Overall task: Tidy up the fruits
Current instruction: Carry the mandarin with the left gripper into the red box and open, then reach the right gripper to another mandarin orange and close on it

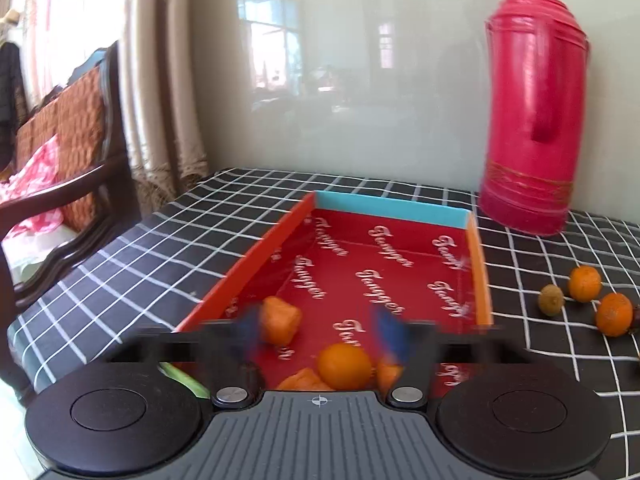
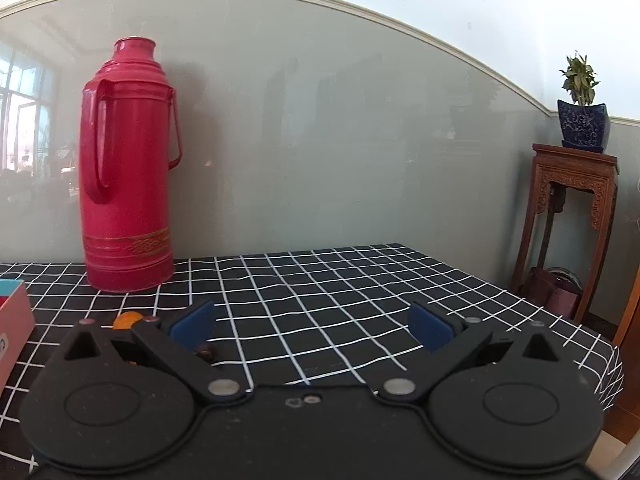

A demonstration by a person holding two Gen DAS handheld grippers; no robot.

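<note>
While blur smears the left gripper (image 1: 324,332) over the tray (image 1: 248,264), both grippers' jaws gape, empty.

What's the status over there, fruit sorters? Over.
Left claw open over the red tray, nothing held. Right claw open, empty. Oranges in the tray; more fruit on the cloth. Red thermos nearby, not blocking.

left gripper (image 1: 320,330) parted, right gripper (image 2: 312,326) spread wide
</note>
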